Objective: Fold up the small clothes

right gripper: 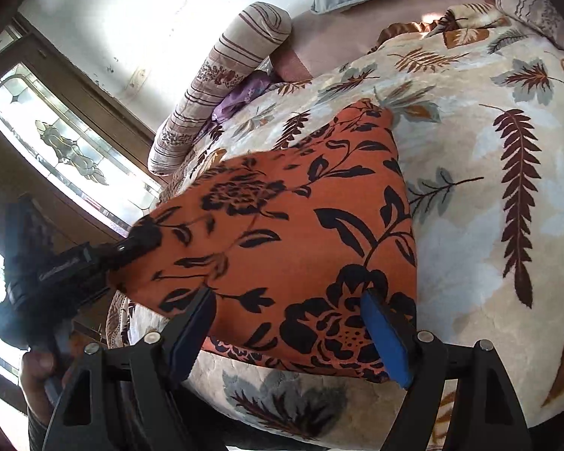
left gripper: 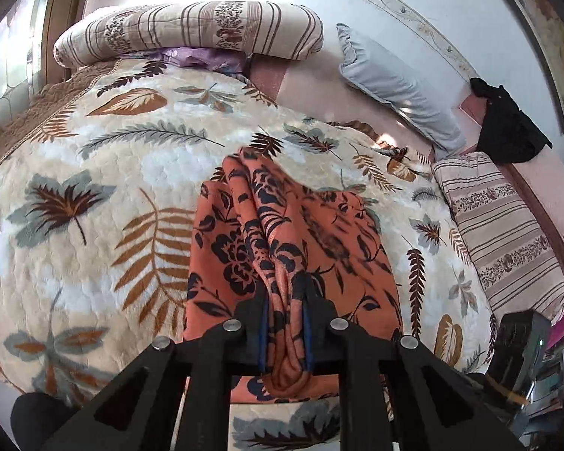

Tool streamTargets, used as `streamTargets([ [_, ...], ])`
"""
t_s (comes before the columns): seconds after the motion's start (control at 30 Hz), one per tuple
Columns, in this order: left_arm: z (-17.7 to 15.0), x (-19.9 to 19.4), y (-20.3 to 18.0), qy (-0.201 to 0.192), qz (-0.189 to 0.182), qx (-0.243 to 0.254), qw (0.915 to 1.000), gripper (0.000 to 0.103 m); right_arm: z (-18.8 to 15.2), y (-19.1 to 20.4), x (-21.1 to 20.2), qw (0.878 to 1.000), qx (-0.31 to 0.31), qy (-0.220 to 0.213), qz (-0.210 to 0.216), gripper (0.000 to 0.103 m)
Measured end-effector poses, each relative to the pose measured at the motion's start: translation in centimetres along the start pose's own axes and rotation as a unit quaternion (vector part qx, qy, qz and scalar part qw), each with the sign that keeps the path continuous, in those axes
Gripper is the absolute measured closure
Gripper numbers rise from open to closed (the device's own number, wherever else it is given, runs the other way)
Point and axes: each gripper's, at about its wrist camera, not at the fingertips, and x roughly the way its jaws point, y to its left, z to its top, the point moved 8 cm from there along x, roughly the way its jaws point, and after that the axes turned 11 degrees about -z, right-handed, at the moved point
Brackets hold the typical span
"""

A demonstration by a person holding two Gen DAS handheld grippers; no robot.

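Left tool (left gripper: 285, 300) pinches a bunched ridge of the orange flowered cloth (left gripper: 293, 233), pads tight on the fabric. Right tool (right gripper: 287, 323) stands wide, blue pads either side of the cloth's near edge, gripping nothing. The cloth lies on the leaf-print blanket (left gripper: 94, 203) covering the bed. Far off sit a striped rolled quilt (left gripper: 191, 30), a grey pillow (left gripper: 391, 86), a black garment (left gripper: 507, 127) on the right.

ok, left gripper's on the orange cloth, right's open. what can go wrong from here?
1. The left gripper pinches a bunched ridge of the orange cloth, so pulling may drag several layers and skew the fold.
2. The right gripper is open over the near edge; closing low could also catch the leaf blanket.
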Motion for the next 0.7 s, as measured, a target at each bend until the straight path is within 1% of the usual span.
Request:
streamTargets([
  [0.07, -2.5, 2.1, 3.2, 0.036, 0.028, -0.032, 0.9984, 0.088, 0.0, -0.3, 0.4, 1.000, 0.003, 0.005, -0.006, 0.021],
  [0.1, -3.8, 3.4, 5.1, 0.057, 0.037, -0.060, 0.9959, 0.088, 0.0, -0.3, 0.6, 1.000, 0.005, 0.009, -0.006, 0.021],
  [0.13, -4.7, 4.2, 6.7, 0.064, 0.032, -0.087, 0.9936, 0.088, 0.0, -0.2, 0.8, 1.000, 0.005, 0.012, -0.002, 0.021],
  [0.17, -4.9, 4.3, 7.3, 0.056, 0.014, -0.102, 0.9931, 0.087, 0.0, 0.0, 0.9, 1.000, 0.001, 0.013, -0.002, 0.021],
  [0.2, -4.7, 4.1, 7.3, 0.053, 0.010, -0.104, 0.9932, 0.087, 0.1, 0.2, 0.8, 1.000, -0.009, 0.012, -0.006, 0.021],
  [0.27, -4.2, 4.0, 7.0, 0.056, 0.017, -0.088, 0.9944, 0.087, 0.0, 0.4, 0.7, 1.000, -0.023, 0.009, -0.014, 0.021],
  [0.43, -4.5, 4.1, 7.1, 0.055, 0.014, -0.082, 0.9950, 0.086, 0.2, 0.3, 0.9, 1.000, -0.006, 0.018, -0.011, 0.021],
  [0.5, -4.5, 4.2, 6.9, 0.056, 0.017, -0.078, 0.9953, 0.085, 0.6, 1.1, 0.8, 1.000, -0.008, 0.025, 0.007, 0.021],
  [0.57, -4.7, 4.1, 6.9, 0.056, 0.019, -0.074, 0.9955, 0.085, 1.0, 1.9, 0.6, 0.999, 0.000, 0.024, 0.037, 0.021],
  [0.6, -4.7, 4.2, 6.8, 0.057, 0.020, -0.072, 0.9956, 0.085, 1.2, 2.0, 0.8, 0.998, 0.015, 0.029, 0.058, 0.017],
  [0.63, -4.7, 4.2, 6.8, 0.060, 0.022, -0.071, 0.9954, 0.085, 1.1, 1.7, 1.6, 0.995, 0.036, 0.043, 0.078, 0.013],
  [0.67, -4.6, 4.2, 6.7, 0.067, 0.027, -0.069, 0.9950, 0.085, 0.6, 1.3, 3.0, 0.992, 0.057, 0.070, 0.092, 0.009],
  [0.7, -4.5, 4.2, 6.4, 0.080, 0.038, -0.066, 0.9939, 0.081, -0.3, 0.5, 4.7, 0.987, 0.074, 0.106, 0.094, 0.009],
])
